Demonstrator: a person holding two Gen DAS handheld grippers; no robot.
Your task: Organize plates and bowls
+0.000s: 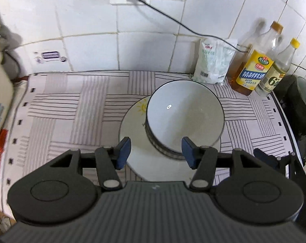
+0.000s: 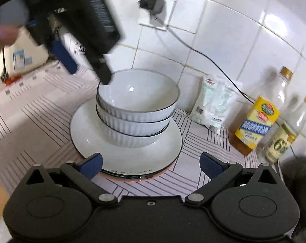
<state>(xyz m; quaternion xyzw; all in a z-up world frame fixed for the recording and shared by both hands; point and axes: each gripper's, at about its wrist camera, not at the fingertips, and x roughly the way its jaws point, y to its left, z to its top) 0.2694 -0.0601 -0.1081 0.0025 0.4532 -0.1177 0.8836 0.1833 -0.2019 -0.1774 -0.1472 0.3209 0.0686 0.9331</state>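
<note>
Precariously, three nested bowls (image 2: 136,109) are seen leaning on stacked plates (image 2: 167,151); both tools, left (image 1: 156,151) and right (image 2: 151,165), are held open and empty, and toppling is risked by any knock.

I count three white ribbed bowls (image 2: 136,109) nested in one stack near the middle of the worktop (image 2: 31,125). Under them I see a pile of plates (image 2: 124,154): at least three rims show at its near edge, the lowest one red, though I can't be sure of the exact total. Along the back right edge I count three bottles (image 1: 254,70) and one white bag (image 1: 212,60). Two grippers are in sight.
</note>
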